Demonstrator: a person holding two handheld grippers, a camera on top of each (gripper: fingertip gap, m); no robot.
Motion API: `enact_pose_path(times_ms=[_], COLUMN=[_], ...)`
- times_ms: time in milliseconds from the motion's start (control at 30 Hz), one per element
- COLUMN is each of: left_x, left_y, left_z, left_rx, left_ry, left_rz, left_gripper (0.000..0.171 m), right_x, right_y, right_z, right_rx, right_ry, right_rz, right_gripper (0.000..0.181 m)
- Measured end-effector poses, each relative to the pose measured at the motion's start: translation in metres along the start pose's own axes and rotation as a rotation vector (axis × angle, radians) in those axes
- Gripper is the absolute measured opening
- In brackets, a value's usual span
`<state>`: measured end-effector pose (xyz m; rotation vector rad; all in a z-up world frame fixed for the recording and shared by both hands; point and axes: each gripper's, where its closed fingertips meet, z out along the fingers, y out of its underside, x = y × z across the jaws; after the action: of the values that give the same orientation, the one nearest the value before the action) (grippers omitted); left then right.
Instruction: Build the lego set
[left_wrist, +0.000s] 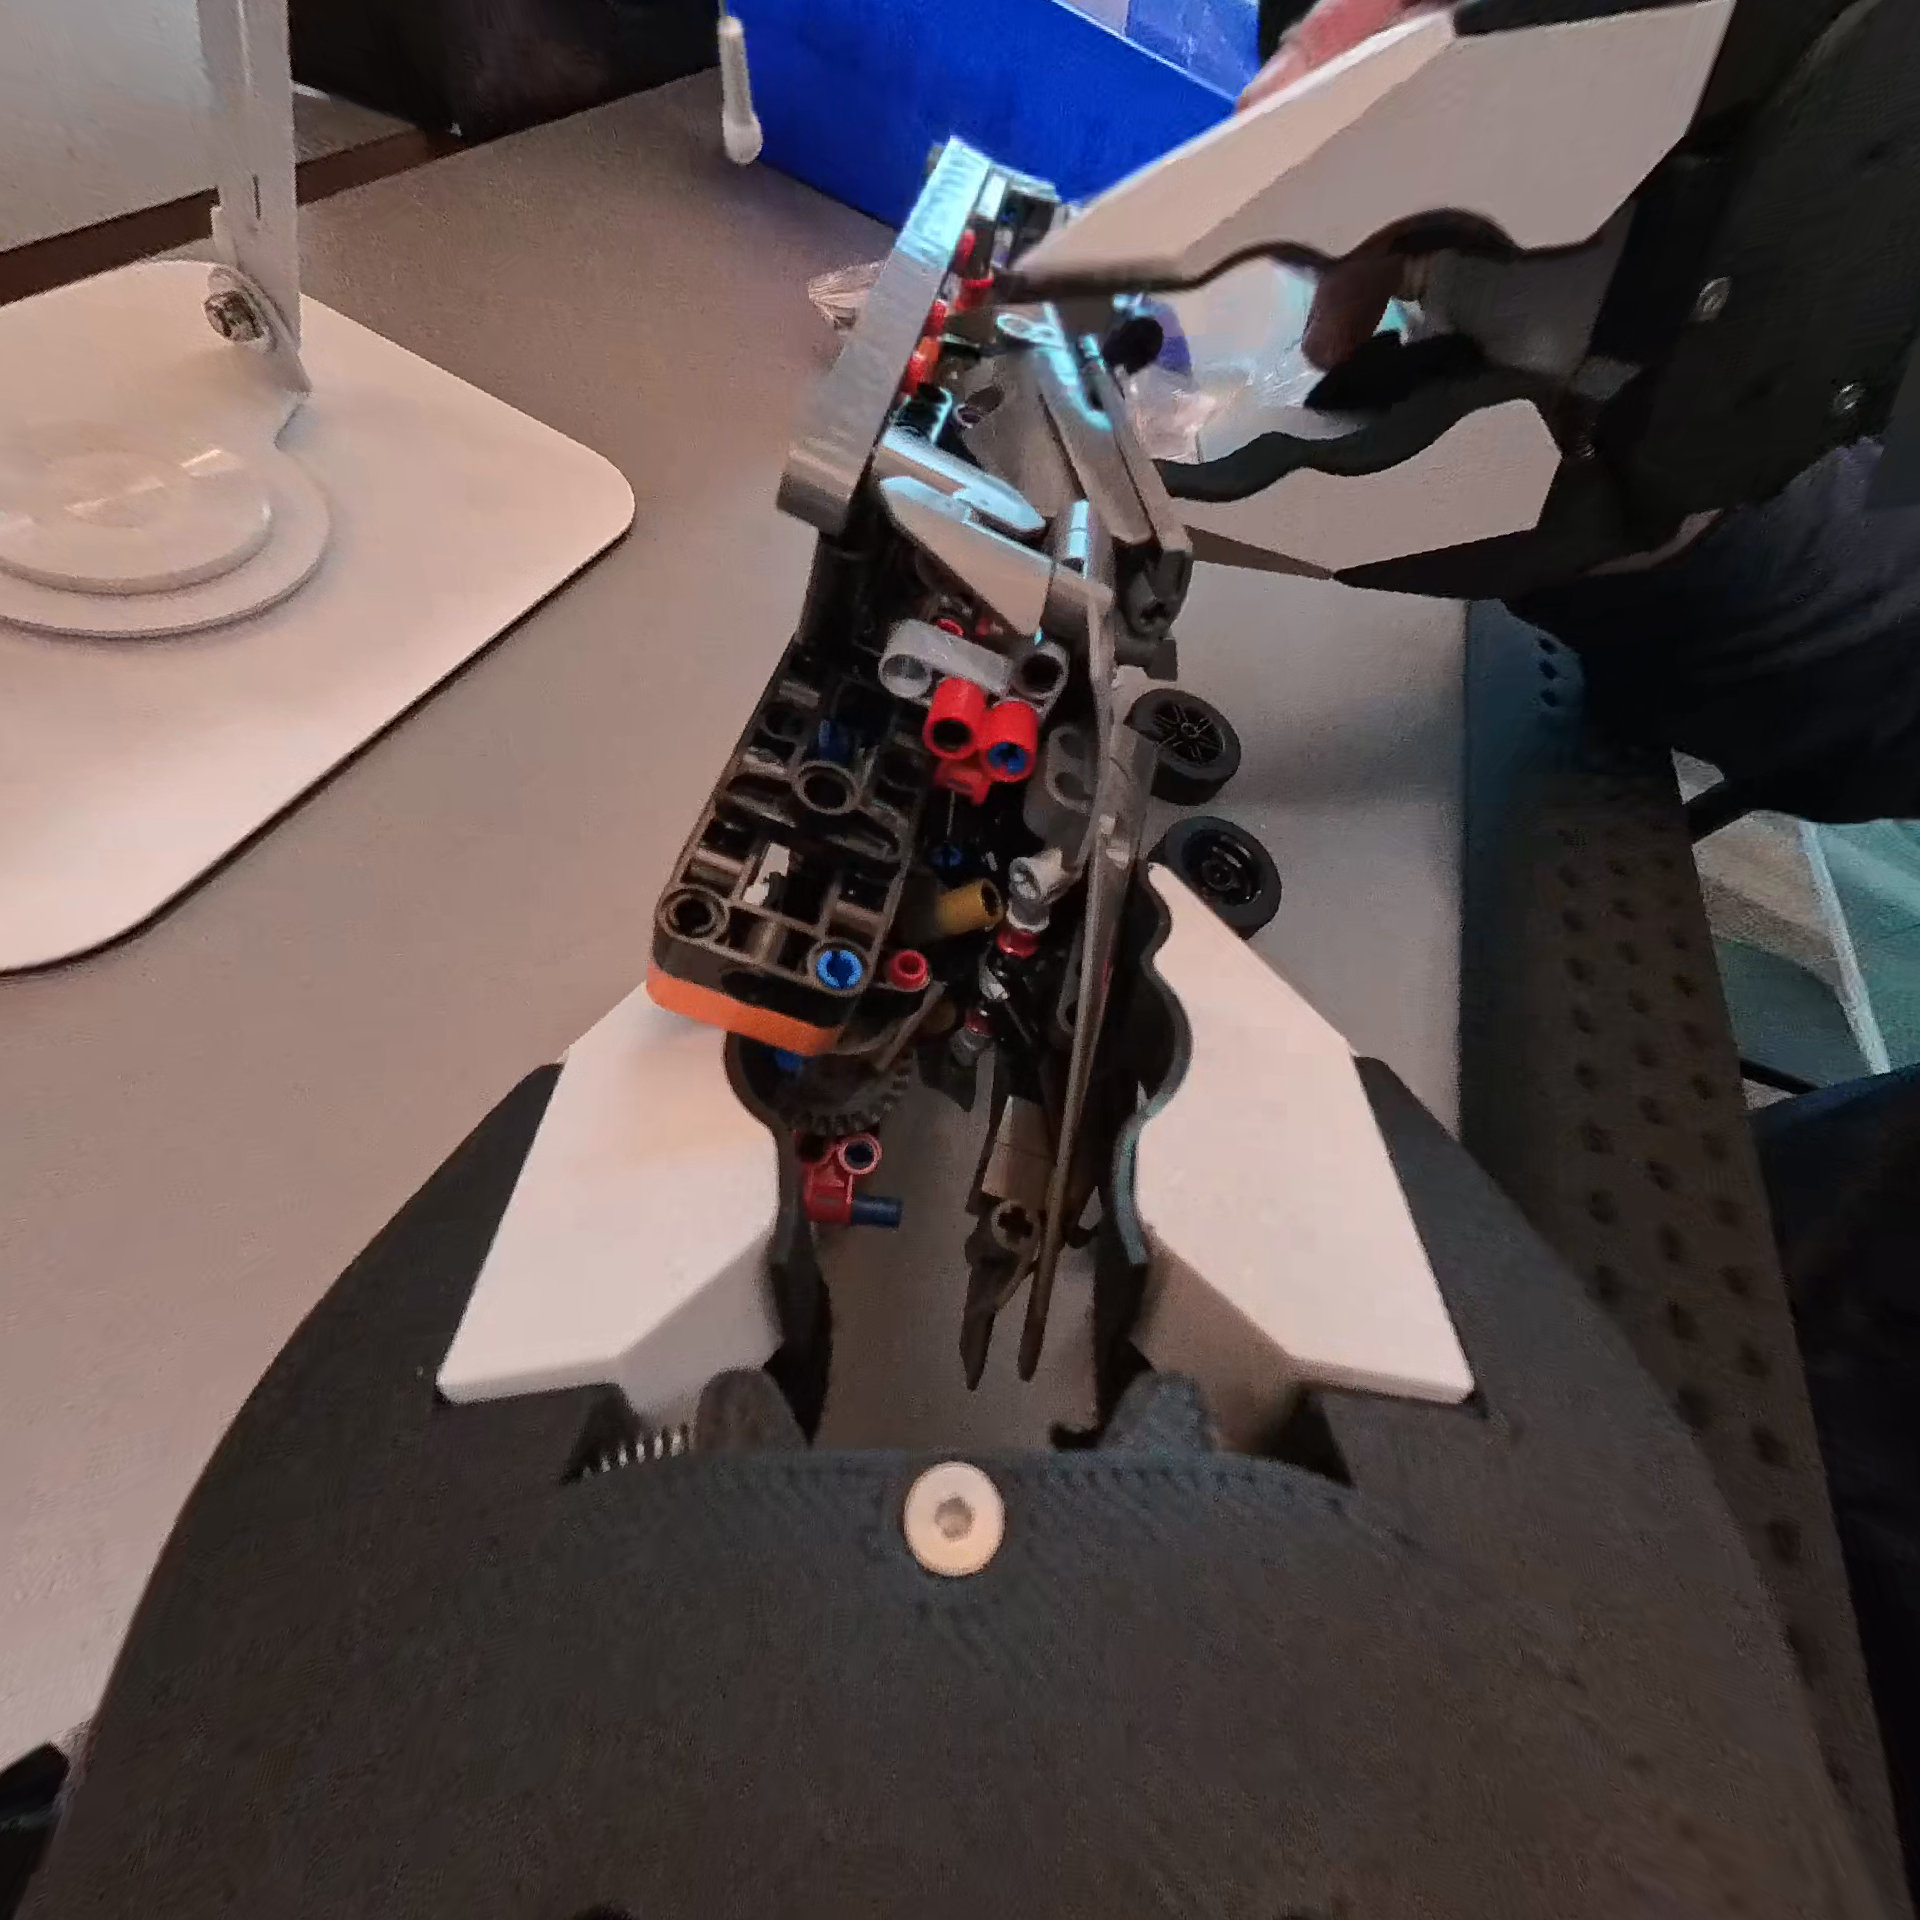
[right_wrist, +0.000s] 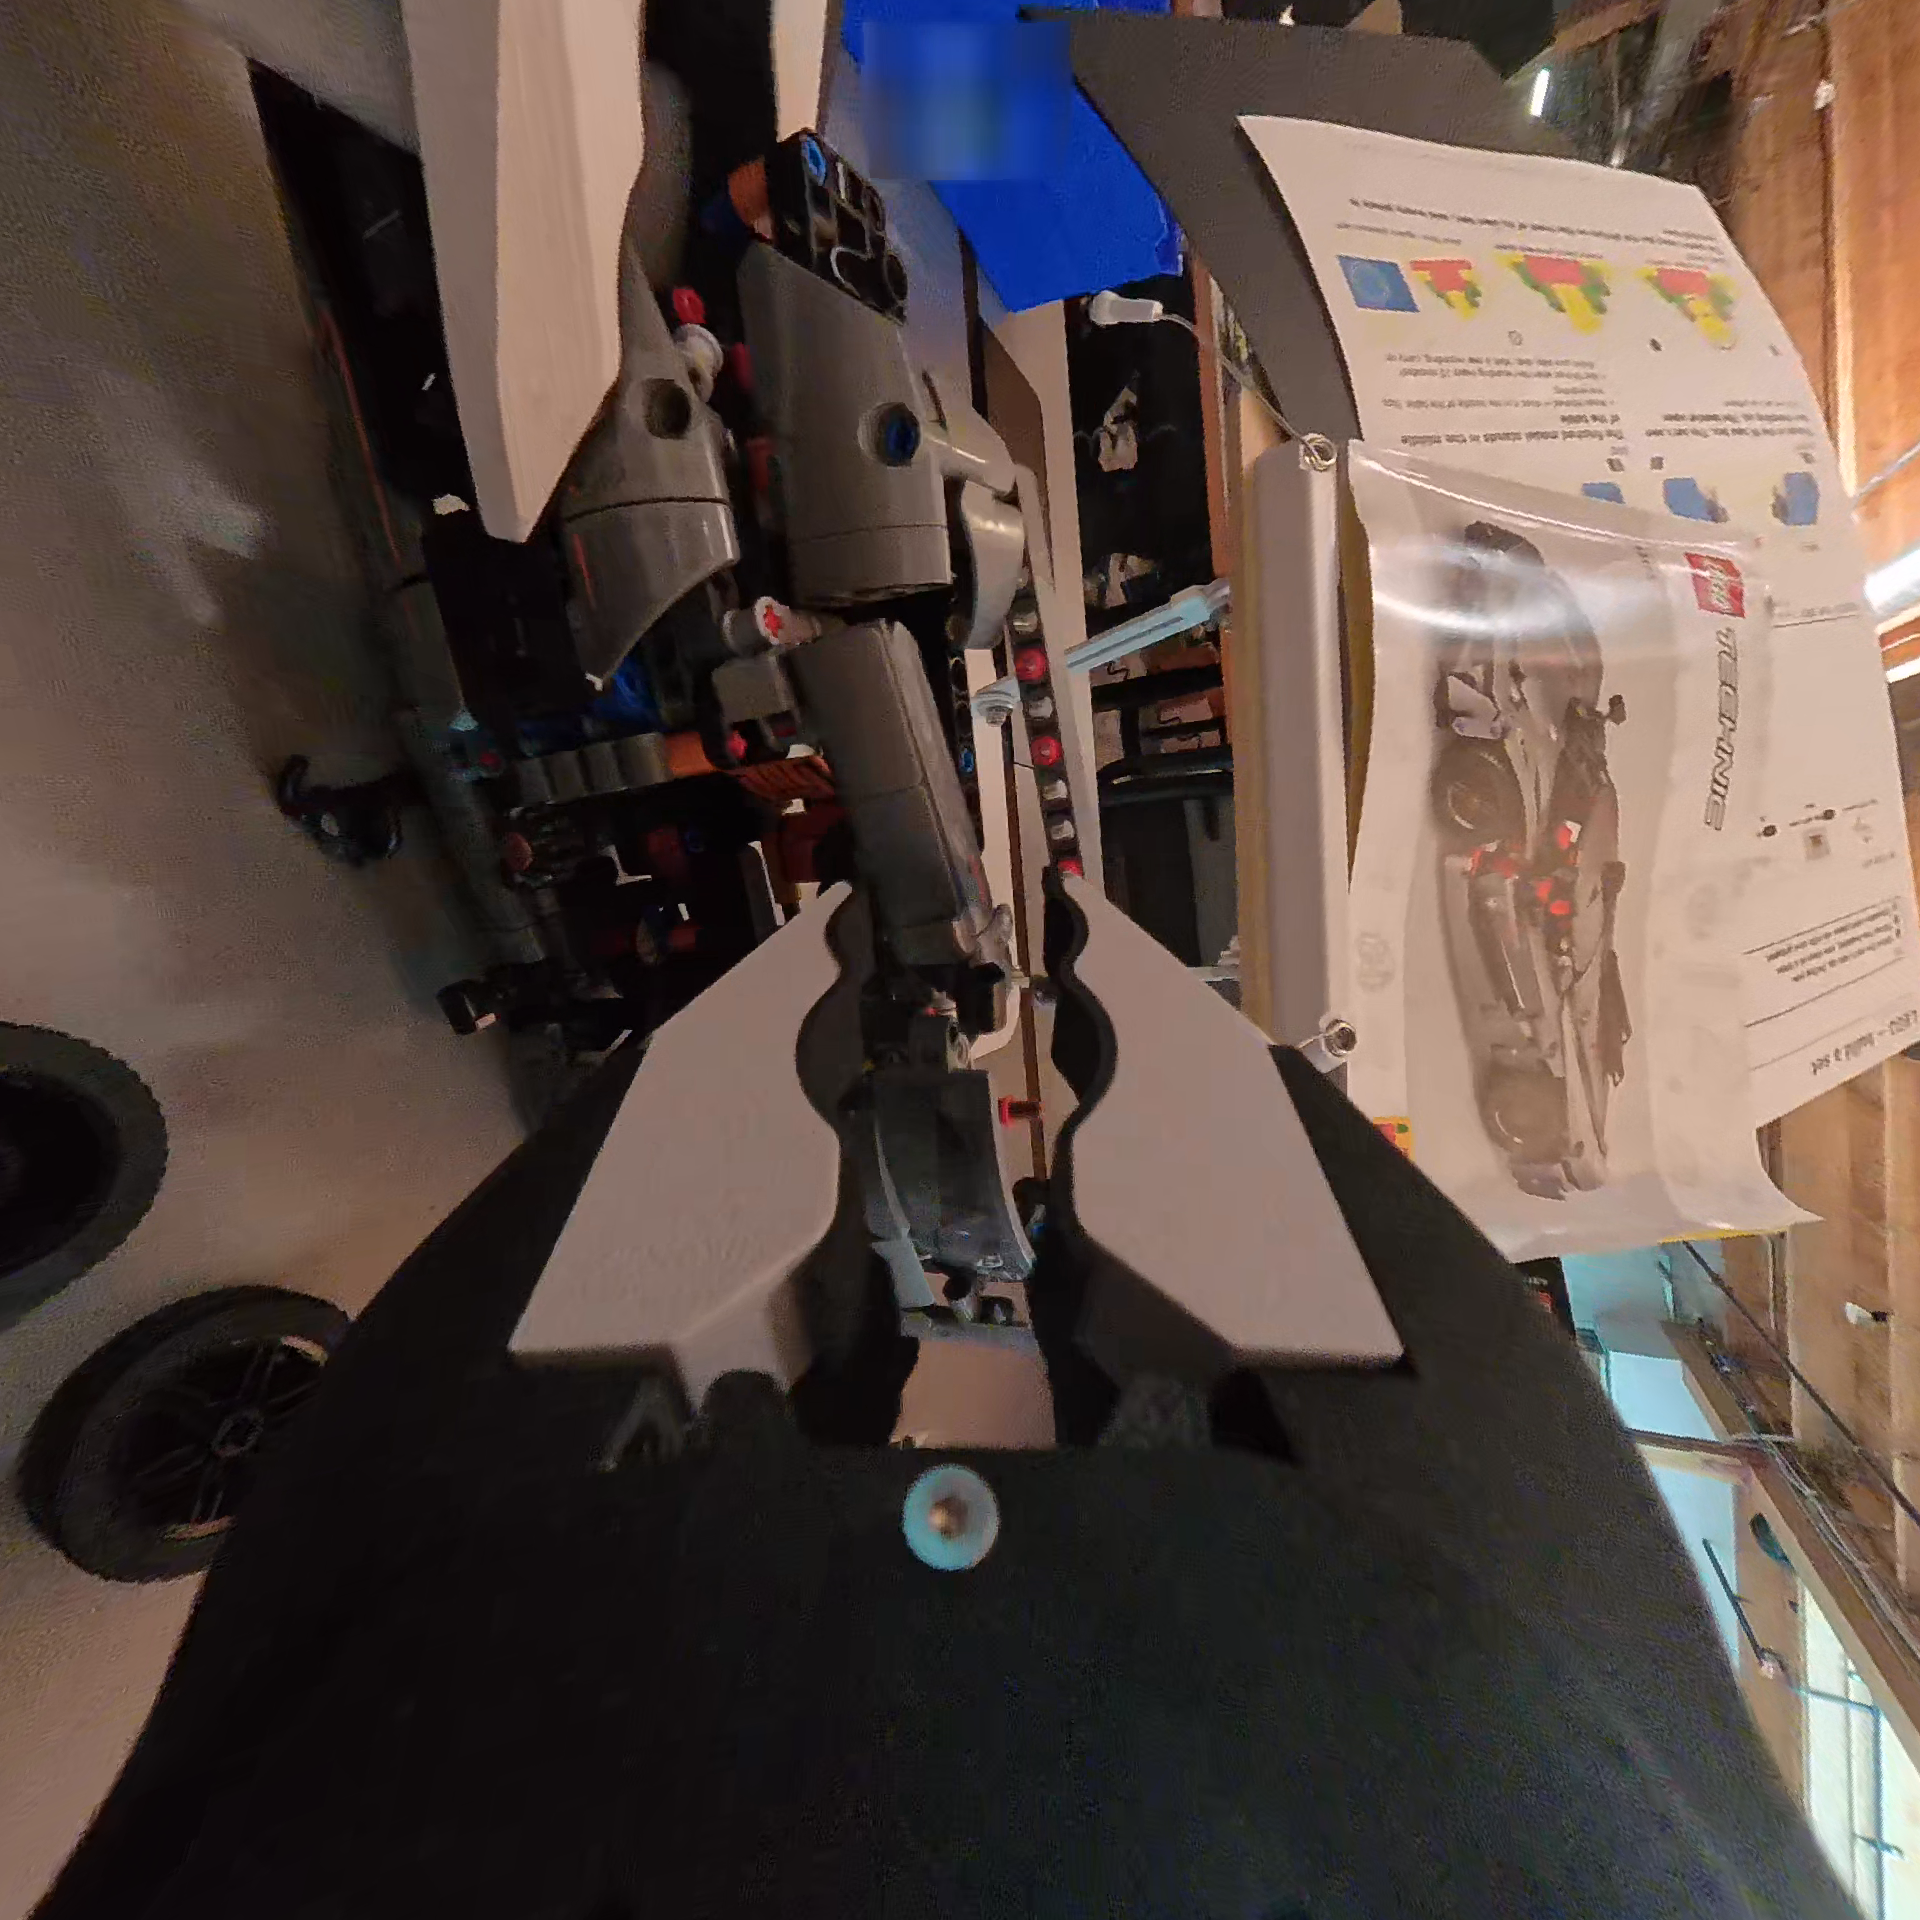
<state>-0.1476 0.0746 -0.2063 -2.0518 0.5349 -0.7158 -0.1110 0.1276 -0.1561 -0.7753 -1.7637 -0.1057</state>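
The left claw (left_wrist: 914, 987), white-fingered on a black body, is clamped on the near end of the half-built grey, black and red brick car model (left_wrist: 935, 727), which stands tilted up off the grey table (left_wrist: 520, 571); the right claw (left_wrist: 1174, 416) grips the model's far end from the right, its fingers closed about the grey bodywork (right_wrist: 914, 1143); two loose black wheels (left_wrist: 1205, 810) lie just right of the model; a white stand base (left_wrist: 312, 540) sits well left; a blue box (left_wrist: 987, 94) stands behind.

Two wheels (left_wrist: 1205, 800) right of model (left_wrist: 935, 727)
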Motion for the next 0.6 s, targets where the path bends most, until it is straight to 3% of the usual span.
enact_pose_path(times_ms=[33, 100, 167, 433, 533, 600], left_x=[0.0000, -0.0004, -0.0011, -0.0036, -0.0022, -0.0025], left_y=[0.0000, 0.0001, 0.0005, 0.0010, 0.0004, 0.0003], left_z=[0.0003, 0.0002, -0.0005, -0.0014, -0.0008, 0.0017], left_rx=[-0.003, 0.001, 0.001, 0.021, 0.026, 0.015], left_ry=[-0.005, 0.000, -0.005, -0.001, 0.004, -0.002], left_rz=[0.005, -0.004, -0.004, -0.038, -0.037, -0.038], left_gripper=[0.061, 0.061, 0.061, 0.060, 0.059, 0.058], right_x=[0.0003, -0.0049, -0.0056, -0.0021, 0.0037, 0.0013], right_y=[-0.0003, -0.0020, -0.0025, -0.0052, 0.0010, 0.0006], right_z=[-0.0002, 0.0010, 0.0029, 0.0026, 0.0021, 0.0035], right_rx=[0.008, 0.025, 0.020, -0.017, -0.011, -0.039], right_ry=[0.015, 0.039, 0.073, 0.102, 0.081, 0.102], right_rz=[-0.012, -0.083, -0.120, -0.074, 0.034, -0.007], right_gripper=[0.035, 0.020, 0.016, 0.014, 0.013, 0.013])
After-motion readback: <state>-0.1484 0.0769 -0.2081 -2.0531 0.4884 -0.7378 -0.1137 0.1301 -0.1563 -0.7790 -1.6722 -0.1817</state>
